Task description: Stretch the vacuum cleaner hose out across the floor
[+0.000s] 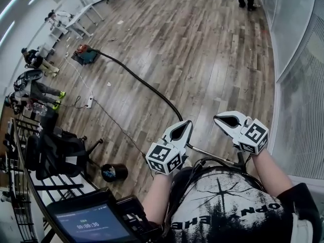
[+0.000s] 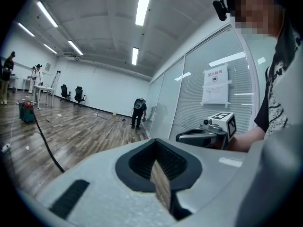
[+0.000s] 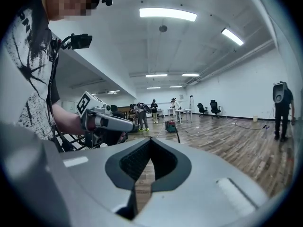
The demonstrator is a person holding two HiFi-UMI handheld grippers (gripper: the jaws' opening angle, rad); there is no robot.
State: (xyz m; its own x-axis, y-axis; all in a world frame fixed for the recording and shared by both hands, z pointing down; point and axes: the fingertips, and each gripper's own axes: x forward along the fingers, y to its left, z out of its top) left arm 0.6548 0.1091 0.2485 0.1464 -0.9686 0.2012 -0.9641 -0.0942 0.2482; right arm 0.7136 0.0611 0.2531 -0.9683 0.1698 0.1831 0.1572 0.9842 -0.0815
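hose (image 1: 147,85): black.
vacuum cleaner (image 1: 86,55): red top, teal body.
floor (image 1: 212,54): brown wood planks, I'd say streaky.
left gripper (image 1: 189,123): pale grey; black-and-white marker squares.
right gripper (image 1: 217,118): same, from my seat.
shirt (image 1: 228,206): black, white print.

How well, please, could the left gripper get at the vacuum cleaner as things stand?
Probably not: the vacuum cleaner stands far across the floor from the left gripper. Nothing blocks the way; only the hose lies between.
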